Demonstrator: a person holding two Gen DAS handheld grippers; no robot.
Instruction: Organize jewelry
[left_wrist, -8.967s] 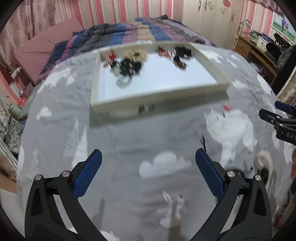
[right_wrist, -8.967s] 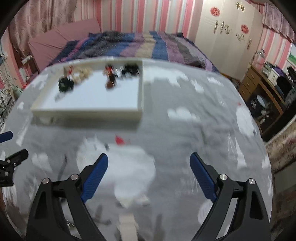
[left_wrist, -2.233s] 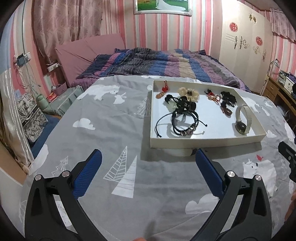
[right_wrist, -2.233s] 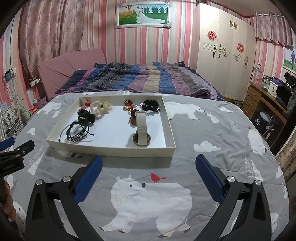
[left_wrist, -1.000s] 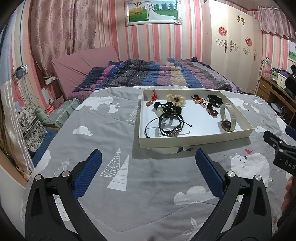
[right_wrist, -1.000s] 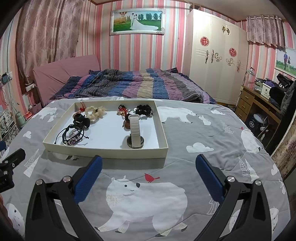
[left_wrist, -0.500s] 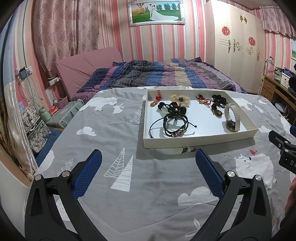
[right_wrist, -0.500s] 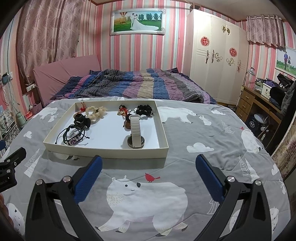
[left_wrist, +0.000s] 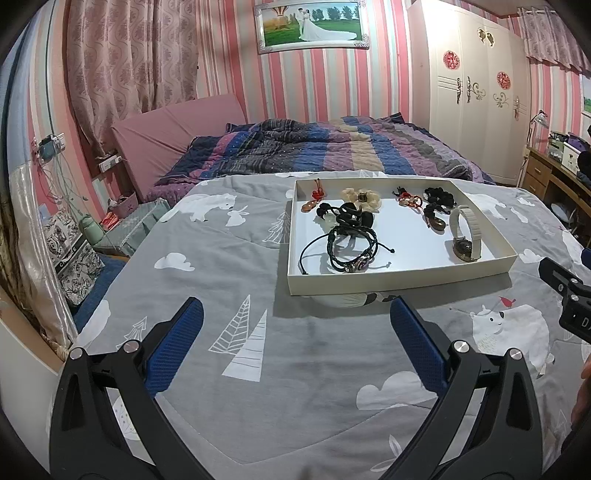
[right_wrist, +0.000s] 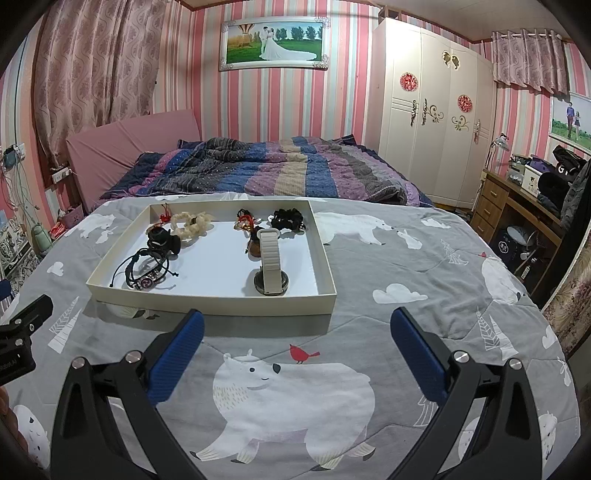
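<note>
- Grey bear-print blanket (right_wrist: 424, 258) covers the bed, and the white tray (right_wrist: 221, 304) sits on it.
- Both grippers hang over the blanket just short of the tray: left gripper (left_wrist: 295, 325) and right gripper (right_wrist: 295, 332), fingers spread wide, holding nothing.
- Inside the tray: white-strap watch (right_wrist: 269, 264) near the right wall, black cord bracelets (right_wrist: 146, 271) front-left, cream scrunchie (right_wrist: 192, 223) and black scrunchie (right_wrist: 286, 216) along the back.
</note>
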